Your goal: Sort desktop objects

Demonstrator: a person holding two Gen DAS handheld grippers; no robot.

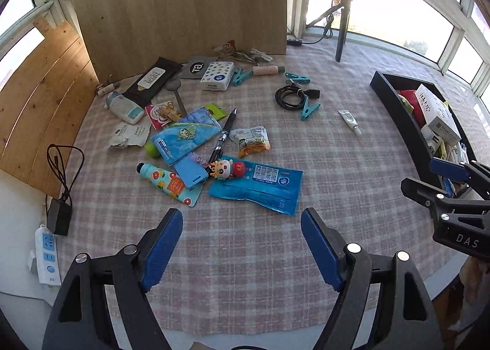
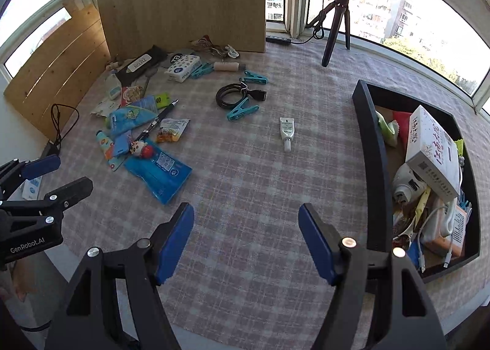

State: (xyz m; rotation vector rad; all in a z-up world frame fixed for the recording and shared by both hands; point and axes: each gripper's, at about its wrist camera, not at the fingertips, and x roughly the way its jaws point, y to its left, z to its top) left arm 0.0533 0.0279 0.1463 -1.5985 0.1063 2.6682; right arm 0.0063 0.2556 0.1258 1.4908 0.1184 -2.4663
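Observation:
Small objects lie scattered on a pink checked cloth: a blue wipes packet (image 1: 260,189) (image 2: 159,176), a cartoon doll keychain (image 1: 225,167), a black pen (image 1: 225,135), a snack pouch (image 1: 251,141), a coiled black cable (image 1: 291,95) (image 2: 234,94), teal clips (image 1: 309,108) (image 2: 242,109) and a small white tube (image 1: 349,120) (image 2: 287,132). A black tray (image 2: 372,141) (image 1: 398,111) on the right holds a white box (image 2: 431,150) and other items. My left gripper (image 1: 242,227) is open above the cloth, just short of the blue packet. My right gripper (image 2: 246,221) is open and empty left of the tray.
A wooden board (image 1: 180,3) stands at the back, with another board (image 1: 43,95) on the left. A ring light tripod (image 2: 337,19) stands by the window. A power strip (image 1: 47,253) and black adapter (image 1: 58,216) sit off the cloth's left edge.

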